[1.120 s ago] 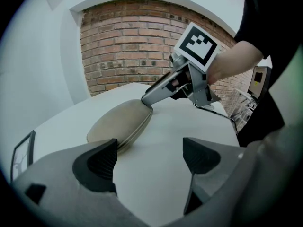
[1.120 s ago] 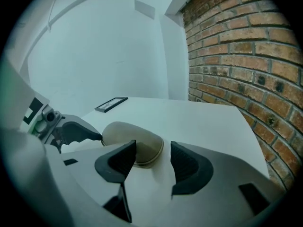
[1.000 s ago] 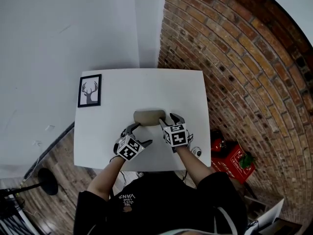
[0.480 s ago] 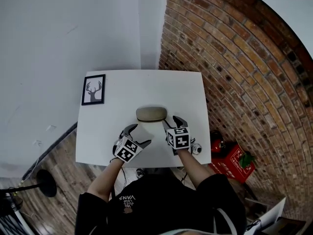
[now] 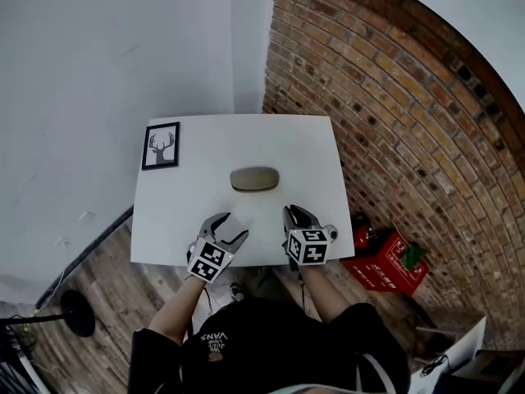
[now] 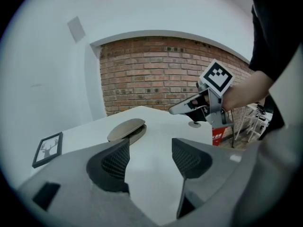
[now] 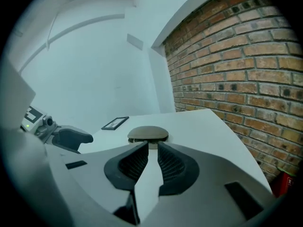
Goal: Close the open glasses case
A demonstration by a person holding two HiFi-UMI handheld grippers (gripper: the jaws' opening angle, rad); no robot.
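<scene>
While both grippers hang over its near edge, the white desk (image 5: 189, 203) lies bare around them, and a brick wall (image 5: 394, 138) runs past its right edge. Left gripper (image 5: 230, 228): fingers (image 6: 113, 162) moderately apart, have just been closing, nothing between them. Right gripper (image 5: 297, 216): fingers (image 7: 137, 162) narrowed to a slit, also just been closing, empty. Glasses case (image 5: 254, 178) sits mid-desk, lid down, well apart from both grippers and every edge. Framed deer picture (image 5: 161, 145) lies at the far left corner.
</scene>
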